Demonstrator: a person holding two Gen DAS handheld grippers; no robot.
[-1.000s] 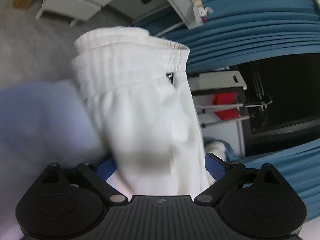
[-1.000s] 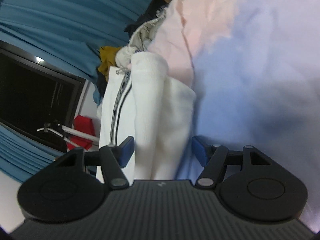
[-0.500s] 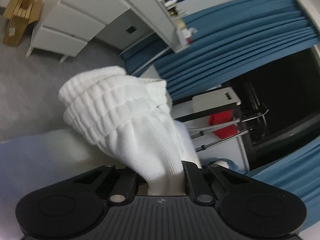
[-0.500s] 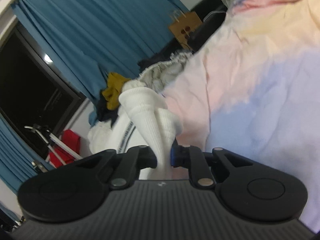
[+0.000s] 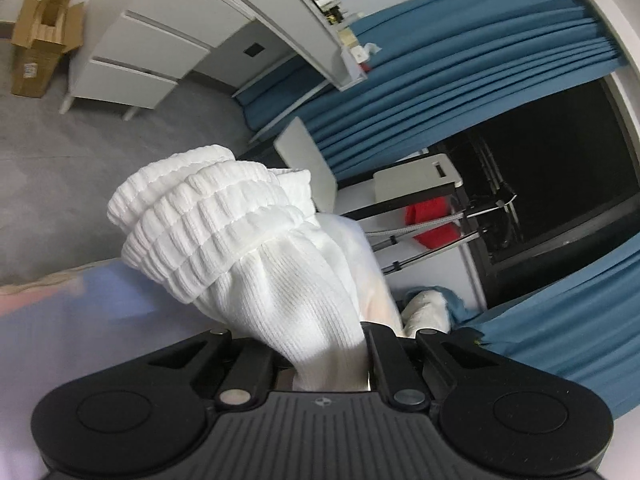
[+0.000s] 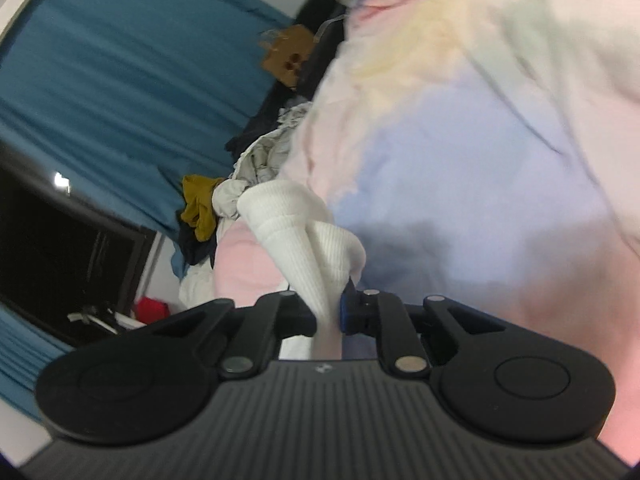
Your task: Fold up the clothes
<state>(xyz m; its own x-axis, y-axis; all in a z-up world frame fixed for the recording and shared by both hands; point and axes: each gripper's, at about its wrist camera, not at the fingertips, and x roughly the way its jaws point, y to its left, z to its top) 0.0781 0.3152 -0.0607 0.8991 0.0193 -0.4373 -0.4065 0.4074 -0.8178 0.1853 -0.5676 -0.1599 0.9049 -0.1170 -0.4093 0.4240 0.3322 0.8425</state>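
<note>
Left tongs (image 5: 326, 354) clamp the white garment (image 5: 224, 236); right tongs (image 6: 328, 312) pinch its other end.

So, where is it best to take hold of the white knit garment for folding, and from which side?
Judging from the pictures, the elastic waistband is the best part: it is thick, ribbed and gathered, so pads will not slip. Come from the open edge, one gripper at each end. Now the left gripper pinches the white knit garment just below that band, and the right gripper pinches another bunched part.
</note>
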